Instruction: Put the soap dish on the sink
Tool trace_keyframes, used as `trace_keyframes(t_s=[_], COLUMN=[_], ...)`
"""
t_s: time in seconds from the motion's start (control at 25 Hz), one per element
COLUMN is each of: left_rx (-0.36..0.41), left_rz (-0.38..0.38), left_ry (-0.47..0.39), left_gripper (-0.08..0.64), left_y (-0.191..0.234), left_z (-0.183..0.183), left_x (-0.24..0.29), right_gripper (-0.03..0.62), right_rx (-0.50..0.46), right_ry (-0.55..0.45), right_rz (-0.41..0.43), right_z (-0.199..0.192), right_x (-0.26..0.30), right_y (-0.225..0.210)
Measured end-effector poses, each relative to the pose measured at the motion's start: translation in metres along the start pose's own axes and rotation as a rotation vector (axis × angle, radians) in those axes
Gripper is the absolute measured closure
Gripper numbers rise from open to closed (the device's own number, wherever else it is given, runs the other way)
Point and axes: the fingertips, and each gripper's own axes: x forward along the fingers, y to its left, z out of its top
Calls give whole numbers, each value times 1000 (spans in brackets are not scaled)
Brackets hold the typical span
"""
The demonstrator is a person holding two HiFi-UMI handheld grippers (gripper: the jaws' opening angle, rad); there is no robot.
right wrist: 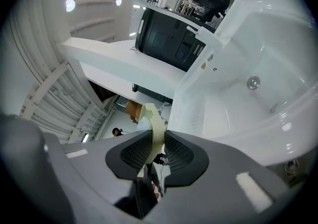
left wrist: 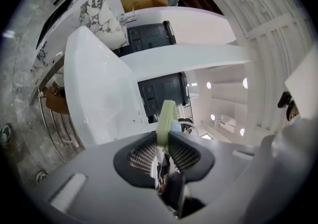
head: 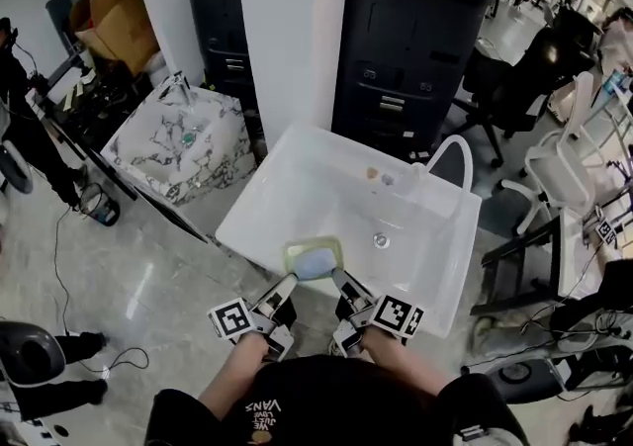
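Note:
A pale green soap dish (head: 314, 258) with a light blue soap in it hangs over the near rim of the white sink (head: 297, 162). My left gripper (head: 291, 281) is shut on its left edge and my right gripper (head: 339, 281) is shut on its right edge. In the left gripper view the dish (left wrist: 165, 121) shows edge-on, pinched between the two pads, with the sink (left wrist: 99, 94) beyond. The right gripper view shows the dish rim (right wrist: 153, 122) clamped the same way, and the sink basin with its drain (right wrist: 253, 83) to the right.
A white arched faucet (head: 450, 159) stands at the sink's far right corner. A second, marble-patterned sink (head: 183, 142) lies to the left. Black cabinets (head: 415, 39) stand behind, office chairs (head: 564, 167) to the right, and cables and a person's shoes (head: 59, 375) on the floor at left.

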Motion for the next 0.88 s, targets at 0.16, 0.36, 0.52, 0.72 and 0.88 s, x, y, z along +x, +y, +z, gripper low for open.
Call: trace_keyframes(t_s=[0.16,0.36,0.52,0.72,0.88], left_rx=[17,-3,15,20,47], left_rz=[-15,-48,-58,-66,-53], left_ry=[61,129,193,286,347], left_gripper=[445,445,445,445,445], left_y=[3,8,16,24,35], left_z=[24,48,71,92,104], left_x=[0,0,-4,-11,-13], right_gripper=[516,515,515,515,515], right_rx=[11,19,24,54,76], right_ry=[-56,-127,-194,-281,-327], right_rz=[-17,-44,-60,-80,-100], right_z=[-5,-12,-19,-35,-42], right_x=[17,36,54,71,78], right_y=[7,12,19,23,23])
